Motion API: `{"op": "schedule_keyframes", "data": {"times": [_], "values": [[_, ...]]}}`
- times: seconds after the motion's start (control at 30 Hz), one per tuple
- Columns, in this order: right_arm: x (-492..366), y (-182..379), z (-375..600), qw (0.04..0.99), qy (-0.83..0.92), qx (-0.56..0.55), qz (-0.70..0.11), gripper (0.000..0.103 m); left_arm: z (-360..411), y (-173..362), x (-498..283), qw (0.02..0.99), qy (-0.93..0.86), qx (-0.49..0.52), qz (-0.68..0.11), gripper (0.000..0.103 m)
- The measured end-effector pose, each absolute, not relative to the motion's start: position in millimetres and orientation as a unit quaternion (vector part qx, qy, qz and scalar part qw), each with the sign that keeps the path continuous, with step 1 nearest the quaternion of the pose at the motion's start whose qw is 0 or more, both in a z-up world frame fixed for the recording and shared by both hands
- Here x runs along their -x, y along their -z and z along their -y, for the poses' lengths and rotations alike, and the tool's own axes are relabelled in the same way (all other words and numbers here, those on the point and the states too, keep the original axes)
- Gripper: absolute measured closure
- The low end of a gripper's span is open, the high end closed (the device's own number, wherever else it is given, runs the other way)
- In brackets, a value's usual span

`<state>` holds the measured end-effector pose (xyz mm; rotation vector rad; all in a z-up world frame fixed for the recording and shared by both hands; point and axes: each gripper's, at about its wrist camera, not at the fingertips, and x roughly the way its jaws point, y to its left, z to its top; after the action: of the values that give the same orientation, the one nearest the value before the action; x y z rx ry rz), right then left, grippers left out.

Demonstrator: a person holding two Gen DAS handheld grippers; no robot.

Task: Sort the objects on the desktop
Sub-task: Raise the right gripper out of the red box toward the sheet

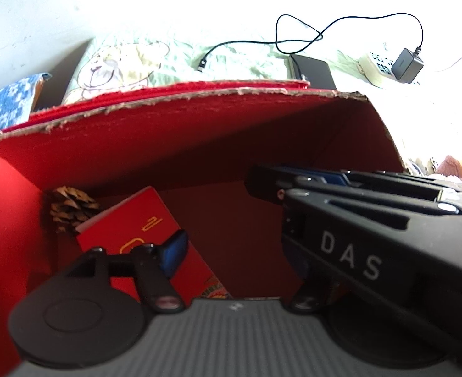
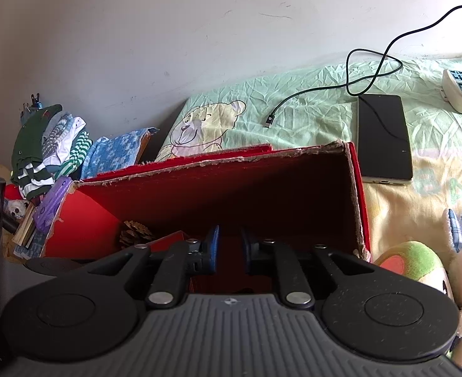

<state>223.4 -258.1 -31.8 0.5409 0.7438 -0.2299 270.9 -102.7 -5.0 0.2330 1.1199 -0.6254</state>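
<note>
A red cardboard box [image 1: 199,144] with torn edges stands open on the bed, and both grippers reach into it. Inside, a pine cone [image 1: 70,207] sits in the far left corner beside a red booklet [image 1: 142,229] with gold lettering. My left gripper [image 1: 237,251] hangs open over the booklet. Only its left blue pad [image 1: 174,253] shows, because the right gripper's black housing [image 1: 356,245] covers the other finger. My right gripper [image 2: 231,248] is open by a narrow gap with nothing between its pads. The pine cone [image 2: 135,234] lies to its left.
A phone [image 2: 383,138], a black charging cable [image 2: 366,78] and a white power strip [image 2: 460,89] lie on the green bear-print sheet behind the box. Plush toys [image 2: 416,260] sit right of the box. Folded clothes [image 2: 51,144] and a purple item [image 2: 53,204] are on its left.
</note>
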Motion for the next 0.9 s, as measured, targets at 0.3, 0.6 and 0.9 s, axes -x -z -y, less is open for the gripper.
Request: {"op": "schedule_keyframes", "data": {"times": [0.3, 0.6, 0.9], "values": [[-225, 33, 259, 0.888, 0.108, -0.263, -0.362, 0.087, 106, 9, -275, 0.79, 0.289, -0.109, -0.529, 0.033], [-225, 34, 259, 0.887, 0.107, -0.265, -0.363, 0.087, 108, 11, -276, 0.79, 0.292, -0.114, -0.527, 0.033], [-223, 35, 258, 0.889, 0.107, -0.268, -0.357, 0.087, 114, 11, -272, 0.795, 0.292, -0.132, -0.516, 0.034]]}}
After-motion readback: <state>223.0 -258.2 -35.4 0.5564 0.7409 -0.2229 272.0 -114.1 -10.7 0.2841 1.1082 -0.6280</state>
